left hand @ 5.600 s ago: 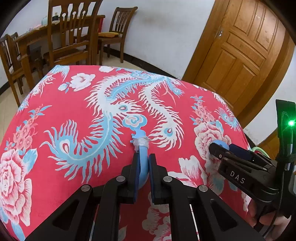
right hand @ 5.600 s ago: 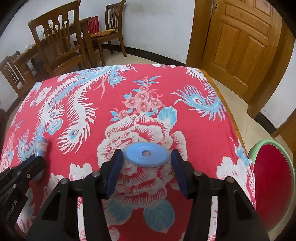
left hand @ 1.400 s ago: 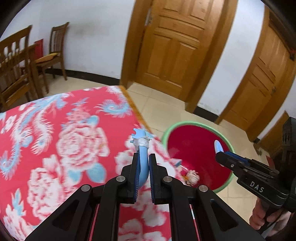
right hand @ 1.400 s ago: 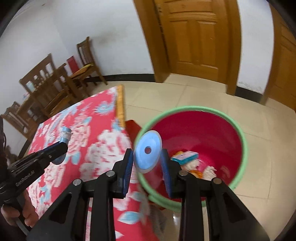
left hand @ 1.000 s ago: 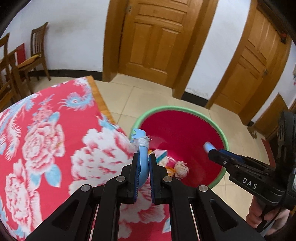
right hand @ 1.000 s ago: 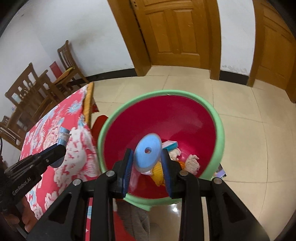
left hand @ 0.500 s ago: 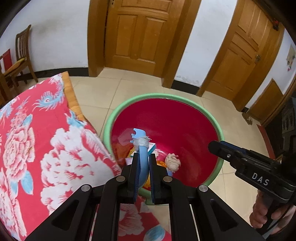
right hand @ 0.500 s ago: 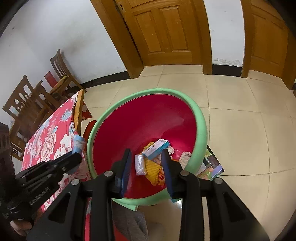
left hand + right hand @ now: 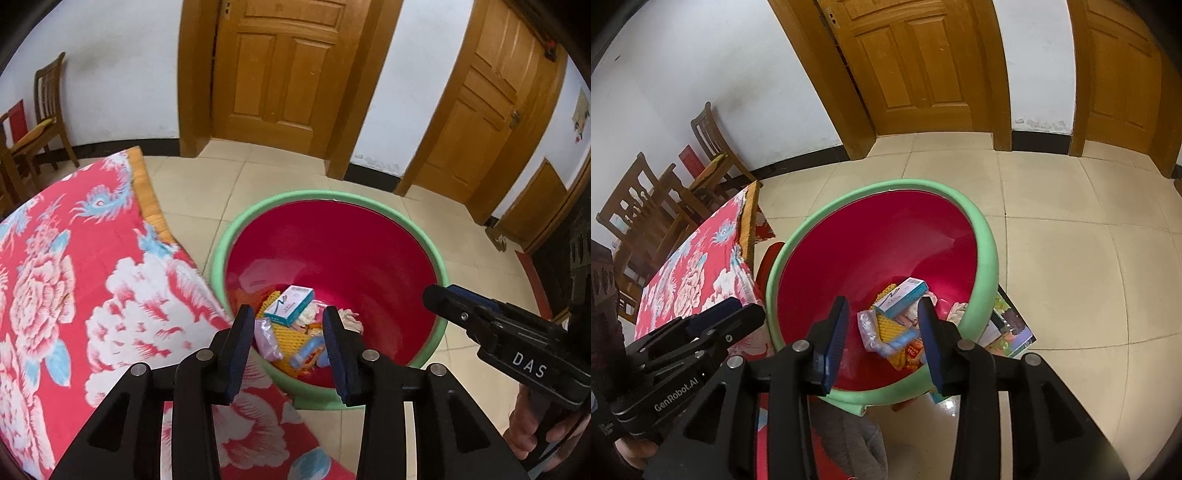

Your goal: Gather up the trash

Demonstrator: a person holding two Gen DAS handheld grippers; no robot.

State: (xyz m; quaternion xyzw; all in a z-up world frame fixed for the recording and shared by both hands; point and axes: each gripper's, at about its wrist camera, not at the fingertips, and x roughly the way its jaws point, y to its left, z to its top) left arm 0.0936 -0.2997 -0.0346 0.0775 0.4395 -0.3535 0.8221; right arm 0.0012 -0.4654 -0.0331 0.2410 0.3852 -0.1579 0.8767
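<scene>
Tiled floor, red bin (image 9: 437, 258) holding light, soft trash (image 9: 295, 325). Left gripper (image 9: 290, 347) and right gripper (image 9: 882, 334) just opened, both empty; pinch wrappers mid-body.

Both tools are matte black with angular, open-framed arms, round silver screw heads at the joints and dark blue pads lining the inner faces of the fingers. The left gripper (image 9: 288, 341) carries white "GenRobot.AI" lettering along its side. The right gripper (image 9: 882, 336) is marked "DAS" in white, with a blue strip along its upper edge.
</scene>
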